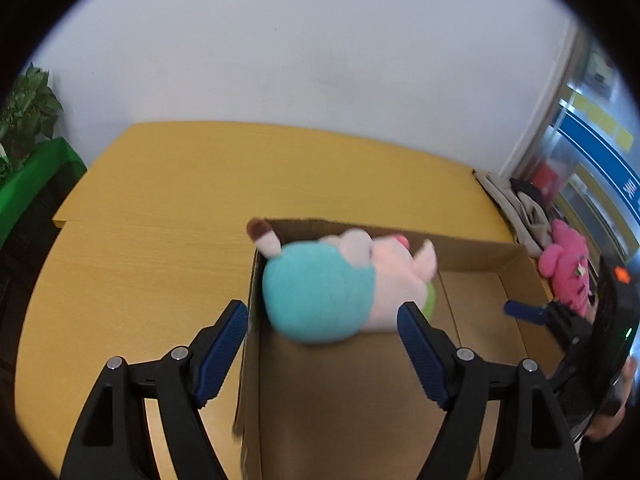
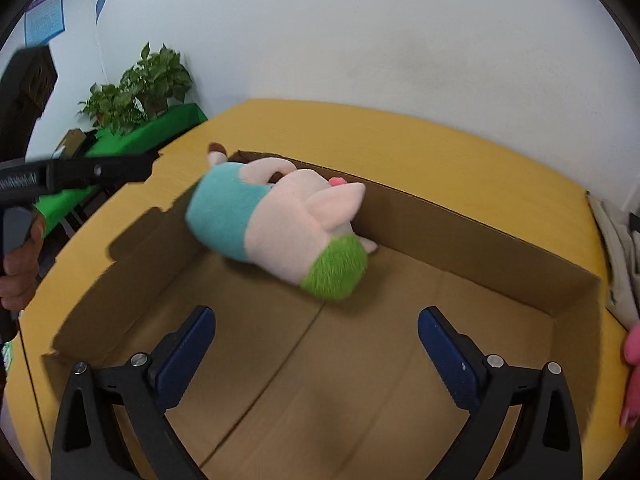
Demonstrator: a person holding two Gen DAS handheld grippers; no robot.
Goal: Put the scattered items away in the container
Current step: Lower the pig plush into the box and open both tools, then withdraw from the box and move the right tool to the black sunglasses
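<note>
One soft toy (image 2: 280, 232) lies in the box (image 2: 460, 216), near its far wall. It looks light and squishy; its fat middle suits a grab. Both grippers, left (image 1: 322, 356) and right (image 2: 316, 354), are wide apart and hold nothing.

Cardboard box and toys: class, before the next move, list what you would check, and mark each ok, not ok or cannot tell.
1. Teal and pink plush toy is inside the cardboard box: ok, though it looks blurred, so it may not have settled.
2. Left gripper open and holding nothing: ok.
3. Right gripper open and holding nothing: ok.
4. All toys in the box: not ok; the pink plush toy lies outside, beyond the box's right wall.
5. Room left in the box: ok; most of the floor is bare.
6. Other stray items on the wooden table: cannot tell; part of it is out of view.
</note>
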